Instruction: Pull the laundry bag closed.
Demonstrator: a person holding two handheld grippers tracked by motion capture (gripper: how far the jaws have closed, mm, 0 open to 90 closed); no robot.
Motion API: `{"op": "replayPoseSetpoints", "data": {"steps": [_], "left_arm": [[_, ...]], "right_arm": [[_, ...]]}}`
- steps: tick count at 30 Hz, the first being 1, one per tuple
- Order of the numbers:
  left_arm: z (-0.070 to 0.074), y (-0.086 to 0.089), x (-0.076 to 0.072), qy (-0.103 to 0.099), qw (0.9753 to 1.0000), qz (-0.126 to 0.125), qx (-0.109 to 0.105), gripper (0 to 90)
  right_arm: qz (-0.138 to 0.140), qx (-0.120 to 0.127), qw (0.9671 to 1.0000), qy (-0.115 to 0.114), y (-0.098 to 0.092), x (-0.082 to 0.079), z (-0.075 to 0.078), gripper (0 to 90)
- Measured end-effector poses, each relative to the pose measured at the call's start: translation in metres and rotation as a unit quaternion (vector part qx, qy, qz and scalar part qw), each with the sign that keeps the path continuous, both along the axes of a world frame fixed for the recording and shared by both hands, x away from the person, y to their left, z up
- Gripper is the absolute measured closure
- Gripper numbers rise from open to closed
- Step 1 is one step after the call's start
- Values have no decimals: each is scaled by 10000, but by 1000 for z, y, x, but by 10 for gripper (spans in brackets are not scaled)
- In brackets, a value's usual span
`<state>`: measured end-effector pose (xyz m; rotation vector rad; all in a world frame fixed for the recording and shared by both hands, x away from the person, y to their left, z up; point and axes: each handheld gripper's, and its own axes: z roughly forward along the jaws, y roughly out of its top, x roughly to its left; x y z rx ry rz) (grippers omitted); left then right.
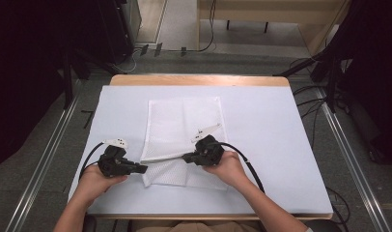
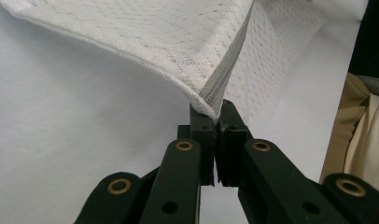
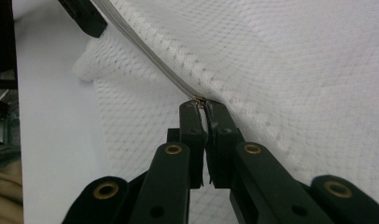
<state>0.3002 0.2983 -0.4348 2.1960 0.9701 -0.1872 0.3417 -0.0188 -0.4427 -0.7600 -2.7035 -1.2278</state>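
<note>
Both grippers pinched shut: left gripper (image 2: 214, 122) on mesh bag (image 1: 182, 128) corner at zipper (image 2: 225, 70) end, right gripper (image 3: 202, 108) on the slider. Bag light, limp, draped on bench (image 1: 261, 125) between them; grip the zipper tape.

Your right gripper (image 3: 204, 108) clamps a small metal part on the zipper (image 3: 155, 60); it is too small to identify. The mesh bag (image 3: 281, 70) runs past the picture's edges.
</note>
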Motion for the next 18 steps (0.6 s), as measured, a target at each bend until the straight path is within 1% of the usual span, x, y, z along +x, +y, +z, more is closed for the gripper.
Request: {"op": "replayPoseSetpoints", "data": {"steps": [6,14,18], "left_arm": [[0,0,0,6,10000,-26,5,884],[0,2,0,18,10000,0,10,884],[0,1,0,27,10000,-34,19,884]], "right_arm": [[-9,-53,10000,-29,-5,-1,1,883],[-88,-136,9999,22,-13,0,-1,883],[-100,-150,9998,35,-17,0,-1,883]]}}
